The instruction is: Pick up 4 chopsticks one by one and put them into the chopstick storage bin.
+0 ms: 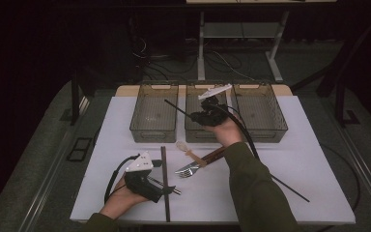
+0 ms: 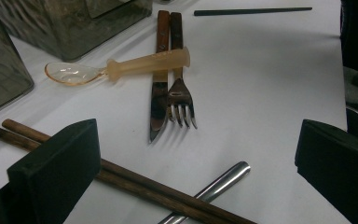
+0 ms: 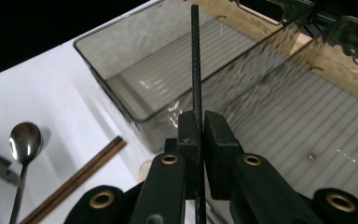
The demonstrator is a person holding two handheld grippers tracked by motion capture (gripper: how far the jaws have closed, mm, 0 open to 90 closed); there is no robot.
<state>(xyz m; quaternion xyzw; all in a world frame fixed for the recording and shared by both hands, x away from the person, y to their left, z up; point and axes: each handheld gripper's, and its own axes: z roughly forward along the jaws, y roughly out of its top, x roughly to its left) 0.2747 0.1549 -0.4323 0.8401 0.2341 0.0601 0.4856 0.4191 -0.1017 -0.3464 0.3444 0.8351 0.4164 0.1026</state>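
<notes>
Right gripper (image 3: 199, 123): jaws clamped on a thin black chopstick (image 3: 195, 60), which runs straight out past the jaw tips over the middle bin (image 3: 279, 107). Left gripper (image 2: 198, 154): jaws wide apart, nothing held; brown chopsticks (image 2: 135, 184) lie between them, fork (image 2: 181, 100) and knife (image 2: 159, 100) just ahead.
</notes>
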